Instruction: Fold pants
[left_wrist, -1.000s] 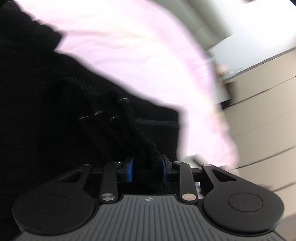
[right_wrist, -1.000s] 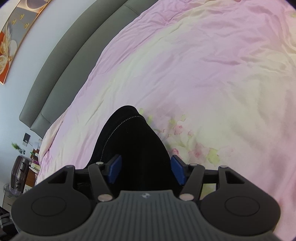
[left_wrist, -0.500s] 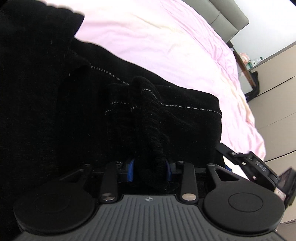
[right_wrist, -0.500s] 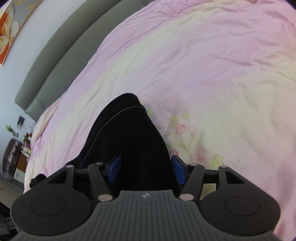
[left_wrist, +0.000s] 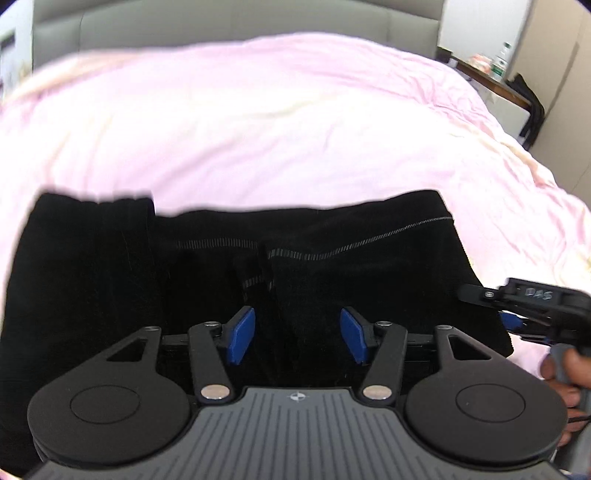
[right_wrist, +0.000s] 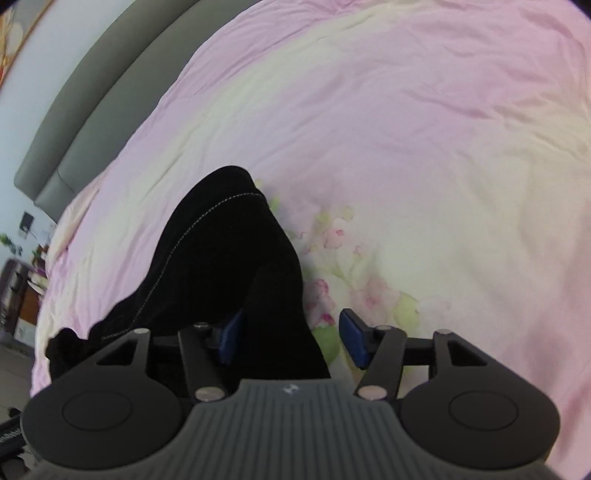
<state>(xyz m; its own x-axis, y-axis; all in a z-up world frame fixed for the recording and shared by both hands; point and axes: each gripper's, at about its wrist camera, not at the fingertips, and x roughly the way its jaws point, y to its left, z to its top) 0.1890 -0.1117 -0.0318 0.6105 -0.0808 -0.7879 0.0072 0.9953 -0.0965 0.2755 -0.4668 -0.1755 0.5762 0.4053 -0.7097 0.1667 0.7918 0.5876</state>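
Black pants (left_wrist: 332, 266) lie folded on the pink bedsheet (left_wrist: 277, 129), with grey stitching along a hem. My left gripper (left_wrist: 297, 334) is open, its blue pads on either side of a fabric ridge and clear of it. In the right wrist view the pants (right_wrist: 221, 266) stretch to the left. My right gripper (right_wrist: 291, 336) is open over their right edge, with cloth between the pads. The right gripper also shows in the left wrist view (left_wrist: 517, 314) at the pants' right corner.
A grey padded headboard (left_wrist: 221, 22) runs along the far side of the bed. A bedside table with bottles (left_wrist: 495, 74) stands at the back right. A floral print (right_wrist: 343, 266) marks the sheet beside the pants.
My left gripper has opened and let go of the bunched cloth, and has swung to face the headboard. My right gripper stays open with little movement.
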